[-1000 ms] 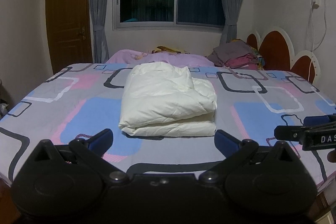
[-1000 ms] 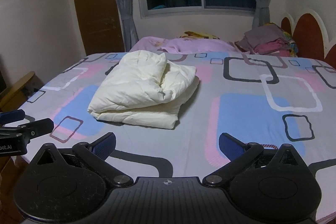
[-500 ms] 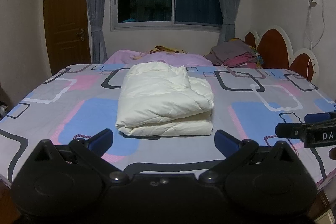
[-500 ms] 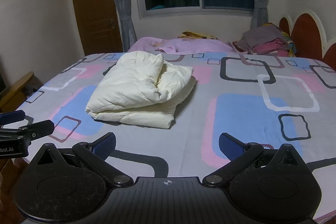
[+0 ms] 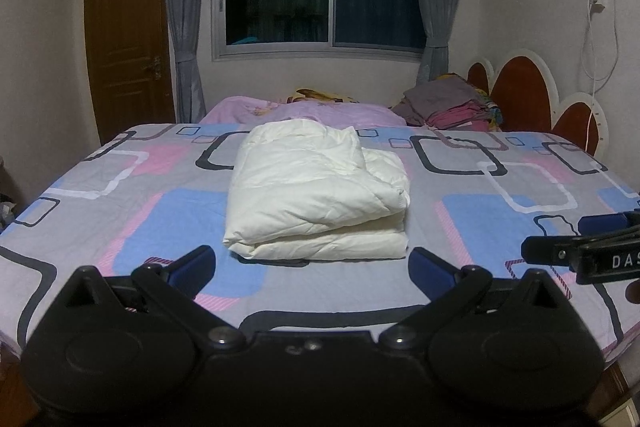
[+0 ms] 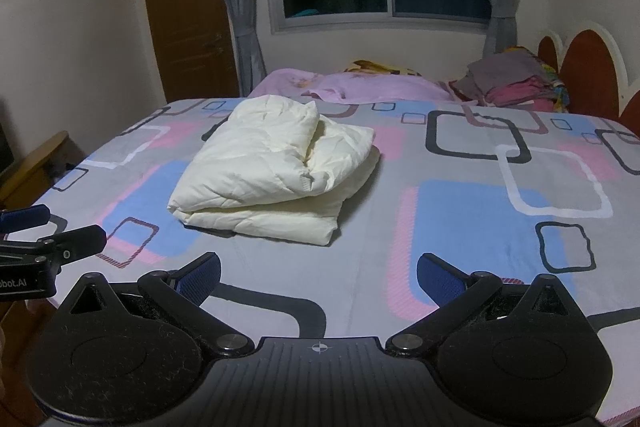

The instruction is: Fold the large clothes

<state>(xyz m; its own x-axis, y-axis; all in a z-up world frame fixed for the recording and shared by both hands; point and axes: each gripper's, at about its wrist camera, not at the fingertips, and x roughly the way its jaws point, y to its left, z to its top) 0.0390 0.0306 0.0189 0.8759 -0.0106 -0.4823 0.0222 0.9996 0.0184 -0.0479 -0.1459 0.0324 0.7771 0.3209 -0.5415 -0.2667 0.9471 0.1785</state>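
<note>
A cream padded garment (image 5: 316,191) lies folded into a thick bundle on the patterned bed sheet (image 5: 500,211); it also shows in the right wrist view (image 6: 272,171). My left gripper (image 5: 312,263) is open and empty, held near the bed's front edge, just short of the bundle. My right gripper (image 6: 320,277) is open and empty, also at the front edge, to the right of the bundle. The right gripper shows from the side in the left wrist view (image 5: 584,239), and the left gripper in the right wrist view (image 6: 44,235).
A pink blanket (image 5: 304,111) and a stack of folded clothes (image 5: 448,103) lie at the far side of the bed. A red headboard (image 5: 528,95) is at the right, a wooden door (image 5: 128,43) at the left, a window behind.
Both grippers have drawn back and risen slightly from the bed; the bundle looks a little farther away. The garment has not moved and both grippers stay open.
</note>
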